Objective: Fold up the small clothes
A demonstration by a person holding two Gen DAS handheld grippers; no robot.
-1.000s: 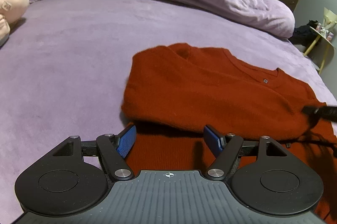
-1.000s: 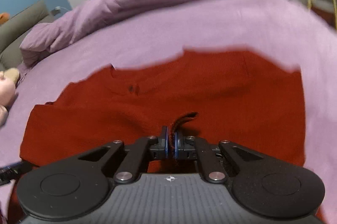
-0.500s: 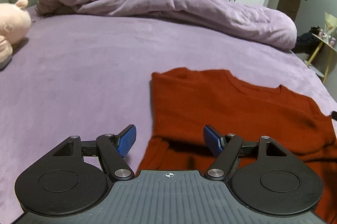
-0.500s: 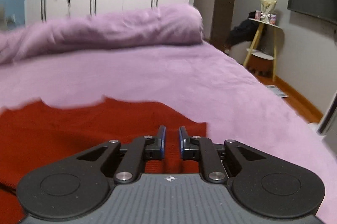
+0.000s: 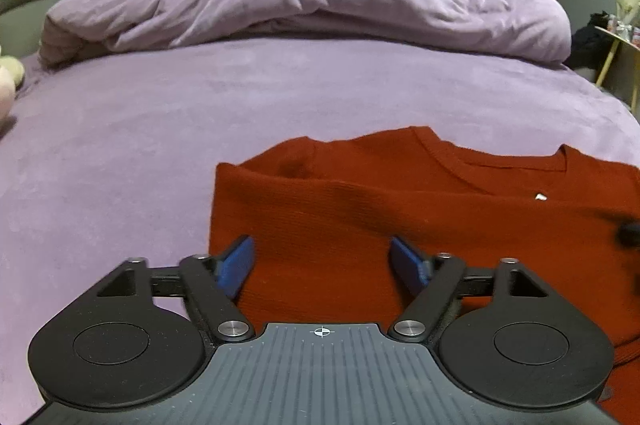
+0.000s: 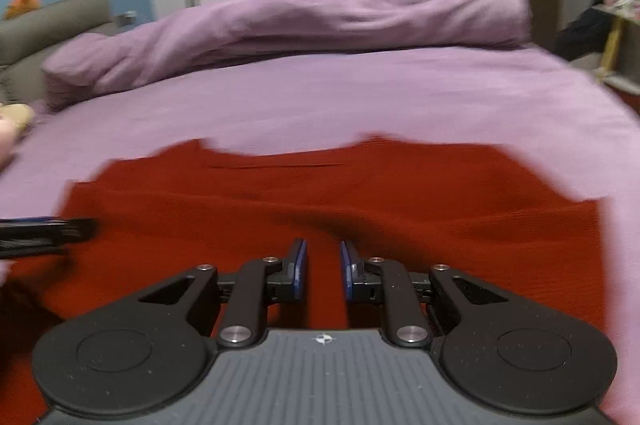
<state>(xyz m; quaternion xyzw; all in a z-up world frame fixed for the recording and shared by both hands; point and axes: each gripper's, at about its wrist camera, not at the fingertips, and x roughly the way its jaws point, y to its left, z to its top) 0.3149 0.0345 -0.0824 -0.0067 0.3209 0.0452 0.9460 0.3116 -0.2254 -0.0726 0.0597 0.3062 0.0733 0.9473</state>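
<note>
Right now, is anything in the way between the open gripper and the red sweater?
Nothing visible. The left hand-held gripper has its jaws wide, with the red sweater directly ahead on the purple bed. No other object lies between them.

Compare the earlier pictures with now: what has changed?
The right tool let go of the sweater fold; its jaws, just closing a little, stand slightly apart, empty. The left tool has just been opening wider, empty. Sweater stays on the bed.
</note>
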